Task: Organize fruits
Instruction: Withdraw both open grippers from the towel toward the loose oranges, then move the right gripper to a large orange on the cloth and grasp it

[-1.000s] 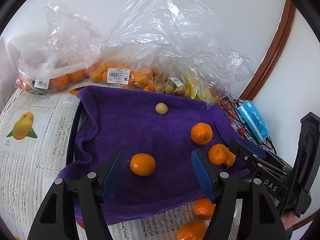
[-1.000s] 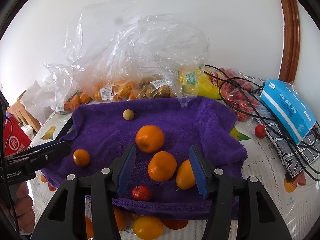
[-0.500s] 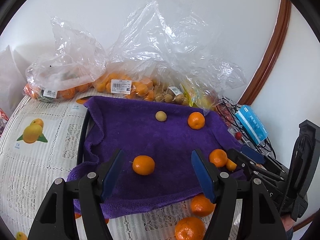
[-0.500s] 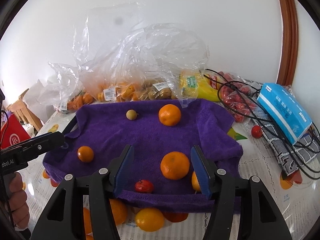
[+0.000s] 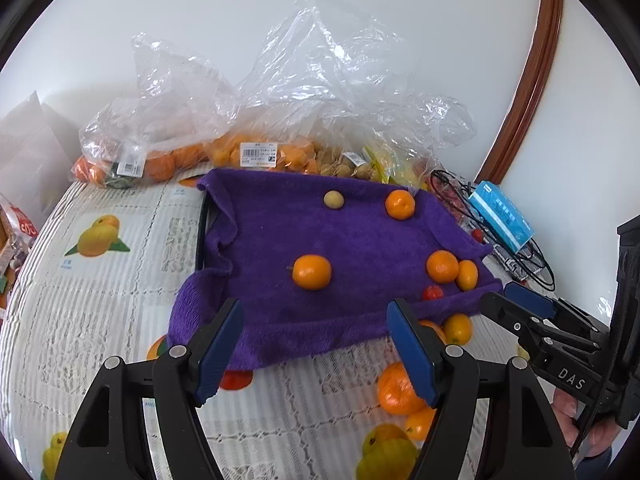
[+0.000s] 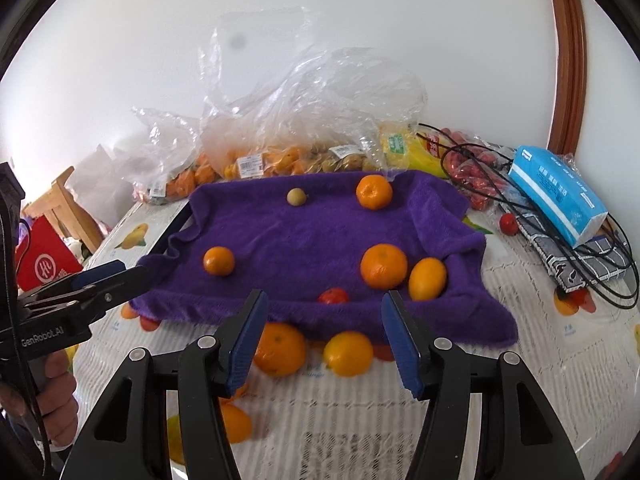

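Observation:
A purple towel [image 5: 280, 240] carries three oranges [image 5: 311, 272] [image 5: 400, 204] [image 5: 442, 266], an oval yellow-orange fruit [image 5: 467, 275], a small red fruit [image 5: 433, 292] and a small beige fruit [image 5: 333, 199]. Two more oranges [image 6: 280, 348] [image 6: 348, 353] lie on the tablecloth in front of the towel [image 6: 304, 232]. My left gripper [image 5: 315, 308] hovers before the towel's front edge, its jaws opening with nothing between them. My right gripper [image 6: 325, 296] is open above the loose oranges and holds nothing. Each gripper shows in the other's view, right gripper [image 5: 516, 296] and left gripper [image 6: 120, 272].
Clear plastic bags of fruit [image 5: 256, 156] line the wall behind the towel. A blue tissue pack [image 6: 560, 196], black cables [image 6: 480, 160] and a red tomato [image 6: 508, 223] lie at the right. A wooden chair and a red bag [image 6: 44, 264] stand off the table's left.
Both grippers have drawn back from the towel, so loose oranges in front of it come into view. One orange has moved to the towel's far right corner.

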`<state>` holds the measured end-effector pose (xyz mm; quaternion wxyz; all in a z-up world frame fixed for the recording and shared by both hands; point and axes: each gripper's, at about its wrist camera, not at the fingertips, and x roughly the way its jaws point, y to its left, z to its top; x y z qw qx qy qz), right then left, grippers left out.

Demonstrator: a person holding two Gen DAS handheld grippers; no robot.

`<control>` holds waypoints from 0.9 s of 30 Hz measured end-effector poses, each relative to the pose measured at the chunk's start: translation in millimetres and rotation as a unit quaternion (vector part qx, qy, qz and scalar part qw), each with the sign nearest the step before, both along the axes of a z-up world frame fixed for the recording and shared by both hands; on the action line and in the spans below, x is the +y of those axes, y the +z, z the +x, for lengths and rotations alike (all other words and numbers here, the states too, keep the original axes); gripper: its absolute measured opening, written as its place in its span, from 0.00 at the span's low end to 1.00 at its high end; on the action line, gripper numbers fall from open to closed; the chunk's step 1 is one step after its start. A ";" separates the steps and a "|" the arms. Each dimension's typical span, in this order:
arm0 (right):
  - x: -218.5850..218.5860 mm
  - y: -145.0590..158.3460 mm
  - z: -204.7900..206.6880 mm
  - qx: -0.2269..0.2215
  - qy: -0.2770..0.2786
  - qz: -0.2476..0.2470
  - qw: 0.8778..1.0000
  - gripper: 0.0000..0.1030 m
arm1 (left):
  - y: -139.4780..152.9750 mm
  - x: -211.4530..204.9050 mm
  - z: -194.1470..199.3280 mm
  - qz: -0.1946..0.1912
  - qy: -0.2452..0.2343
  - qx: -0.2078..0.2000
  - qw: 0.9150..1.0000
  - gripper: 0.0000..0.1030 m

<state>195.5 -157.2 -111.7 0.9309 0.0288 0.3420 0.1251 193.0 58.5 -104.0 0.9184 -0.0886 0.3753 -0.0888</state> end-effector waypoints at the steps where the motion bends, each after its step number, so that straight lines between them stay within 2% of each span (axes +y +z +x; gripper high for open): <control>1: 2.8 -1.4 -1.9 0.002 0.001 -0.003 1.000 0.57 | -1.4 2.4 -1.9 -0.004 0.000 0.002 1.000 0.70; 13: 30.8 -22.6 -7.9 0.036 0.017 -0.003 0.999 0.57 | -7.6 23.0 -10.7 -0.032 0.017 0.004 0.999 0.70; 27: 39.5 -34.8 2.6 0.052 0.024 0.000 0.998 0.57 | -12.3 27.1 -8.2 -0.030 0.032 0.014 0.999 0.70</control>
